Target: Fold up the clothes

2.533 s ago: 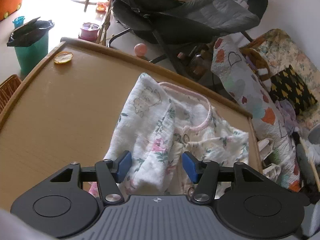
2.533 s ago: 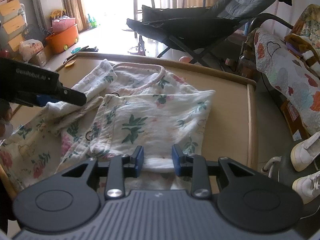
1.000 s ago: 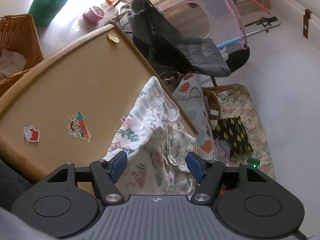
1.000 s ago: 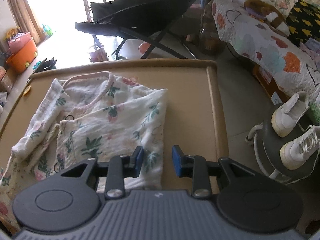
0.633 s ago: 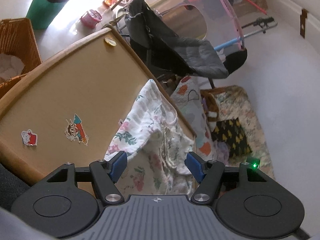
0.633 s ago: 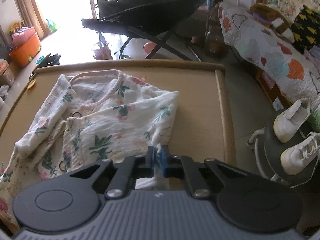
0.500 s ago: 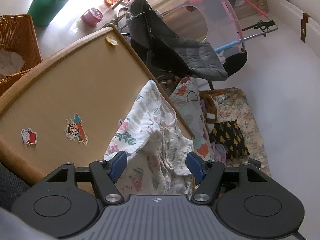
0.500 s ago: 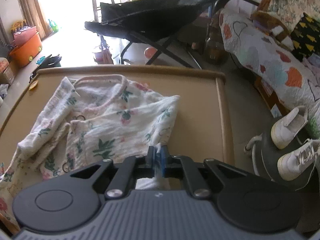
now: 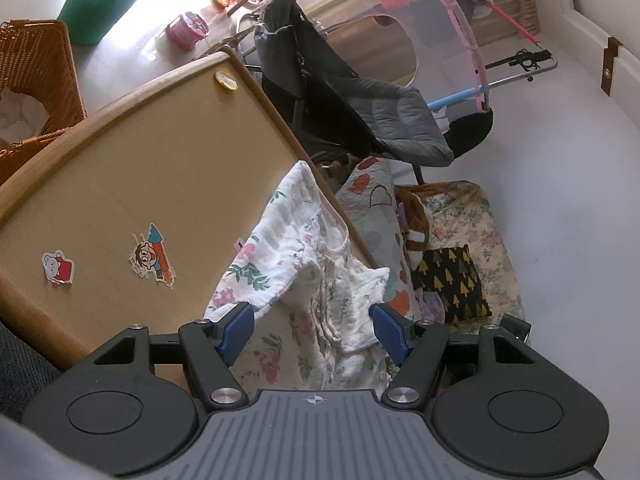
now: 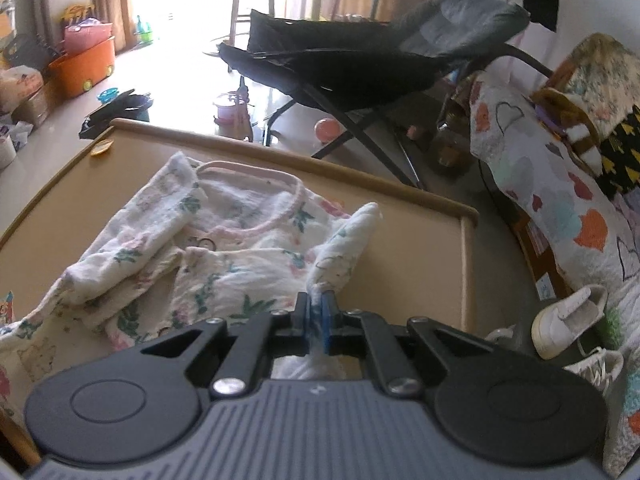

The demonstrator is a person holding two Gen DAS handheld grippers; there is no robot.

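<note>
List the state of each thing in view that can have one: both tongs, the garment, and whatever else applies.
Right tongs: shut, pinching an edge of the floral garment.
Left tongs: open, garment between the fingers, not gripped.
Floral garment: partly folded on the table, right edge lifted off the surface.
Table: garment, two stickers and a small yellow item on it.
Green bin: lined with a black bag.

The garment (image 10: 240,256) is white with pink and green florals and pink trim. The table (image 9: 140,184) is tan. Both grippers' pads (image 9: 236,326) are blue.
</note>
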